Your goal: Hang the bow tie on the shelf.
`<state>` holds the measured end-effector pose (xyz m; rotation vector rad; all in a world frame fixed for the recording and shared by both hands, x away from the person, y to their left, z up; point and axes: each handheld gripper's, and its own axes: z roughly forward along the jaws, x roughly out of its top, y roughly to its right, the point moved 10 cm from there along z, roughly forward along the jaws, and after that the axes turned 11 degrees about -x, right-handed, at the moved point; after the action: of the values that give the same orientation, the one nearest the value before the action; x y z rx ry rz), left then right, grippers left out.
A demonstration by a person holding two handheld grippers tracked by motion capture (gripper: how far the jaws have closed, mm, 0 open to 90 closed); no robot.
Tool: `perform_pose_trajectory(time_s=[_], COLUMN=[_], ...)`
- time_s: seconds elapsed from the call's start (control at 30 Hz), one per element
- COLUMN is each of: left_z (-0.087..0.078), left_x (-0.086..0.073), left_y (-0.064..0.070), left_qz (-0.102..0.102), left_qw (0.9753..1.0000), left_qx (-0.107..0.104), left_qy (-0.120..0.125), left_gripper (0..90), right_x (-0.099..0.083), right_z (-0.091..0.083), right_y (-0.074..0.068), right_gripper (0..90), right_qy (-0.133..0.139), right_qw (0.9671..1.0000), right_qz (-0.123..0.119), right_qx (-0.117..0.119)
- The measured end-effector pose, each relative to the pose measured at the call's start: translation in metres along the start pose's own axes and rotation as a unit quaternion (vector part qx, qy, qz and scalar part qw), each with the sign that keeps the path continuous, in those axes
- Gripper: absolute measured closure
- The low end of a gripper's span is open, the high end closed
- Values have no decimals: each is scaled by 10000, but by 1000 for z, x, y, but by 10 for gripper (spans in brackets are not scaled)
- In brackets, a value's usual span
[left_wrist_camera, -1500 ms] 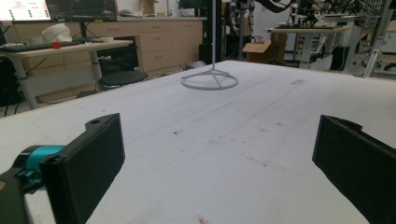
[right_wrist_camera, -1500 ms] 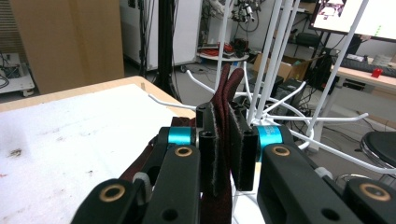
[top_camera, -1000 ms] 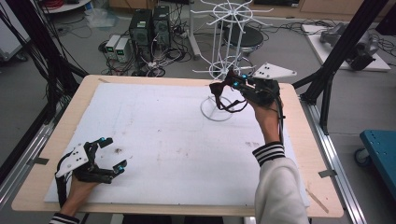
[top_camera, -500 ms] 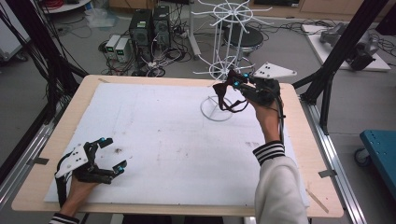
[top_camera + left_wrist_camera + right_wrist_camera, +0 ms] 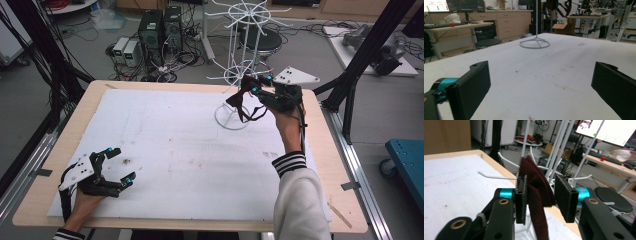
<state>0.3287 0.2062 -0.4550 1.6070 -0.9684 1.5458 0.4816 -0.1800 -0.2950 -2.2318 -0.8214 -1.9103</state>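
A dark red cloth (image 5: 242, 107) hangs from my right gripper (image 5: 246, 90), which is shut on it and held above the table at the far right. It is right beside the lower arms of a white wire rack (image 5: 245, 30). In the right gripper view the folded cloth (image 5: 536, 187) sits pinched in my right gripper (image 5: 541, 180), with a rack hook (image 5: 496, 176) just behind the left jaw. My left gripper (image 5: 123, 165) rests open on the white mat (image 5: 165, 145) at the near left. The left gripper (image 5: 540, 85) holds nothing, and the rack's ring base (image 5: 534, 44) stands far ahead.
The rack's ring base (image 5: 232, 117) stands on the mat's far right part. The wooden table edge (image 5: 195, 225) frames the mat. Black frame posts (image 5: 365, 50) rise at the right, and computers and cables (image 5: 160, 30) lie on the floor behind the table.
My right gripper has shifted the cloth slightly up and closer to the rack's arms. The left gripper has stayed where it was.
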Motion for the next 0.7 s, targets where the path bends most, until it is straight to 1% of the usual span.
perform_pose_trajectory(time_s=[0.07, 0.27, 0.3, 0.37, 0.47, 0.5, 0.53, 0.57, 0.6, 0.63, 0.67, 0.7], left_z=[0, 0, 0, 0, 0, 0, 0, 0, 0, -1, -1, -1], left_x=[0, 0, 0, 0, 0, 0, 0, 0, 0, 0, 0, 0], left_y=[0, 0, 0, 0, 0, 0, 0, 0, 0, -1, -1, -2], left_qz=[-4, -8, -8, -7, -11, -9, -8, -8, -4, 7, 1, -27], left_qw=[10000, 10000, 10000, 10000, 10000, 10000, 10000, 10000, 10000, 10000, 9999, 9999], left_qx=[-5, -6, -6, -8, 10, 19, 27, 27, 41, 79, 100, 105], left_qy=[2, 4, 3, 2, 2, 5, 3, 3, 7, 23, 42, 47], left_gripper=[27, 27, 28, 28, 28, 27, 27, 27, 27, 27, 27, 28], right_x=[-1, -1, -1, -1, 1, 1, 2, 3, 3, 7, 9, 10], right_z=[0, 1, 1, 1, 0, 0, -1, -1, -1, -3, -5, -7], right_y=[2, 4, 3, 4, 4, 4, 3, 3, 3, 0, -1, -2], right_gripper=[600, 592, 590, 582, 542, 509, 438, 312, 312, 88, 19, 6], right_qy=[-23, -17, -45, -19, 10, 43, 68, 106, 106, 284, 377, 427], right_qw=[9999, 9998, 9998, 9998, 9997, 9997, 9997, 9996, 9996, 9988, 9979, 9971], right_qz=[-37, -55, 14, -41, 13, 27, 55, 101, 101, 368, 519, 629], right_qx=[-120, -196, -179, -206, -230, -220, -223, -233, -233, -150, -82, -50])
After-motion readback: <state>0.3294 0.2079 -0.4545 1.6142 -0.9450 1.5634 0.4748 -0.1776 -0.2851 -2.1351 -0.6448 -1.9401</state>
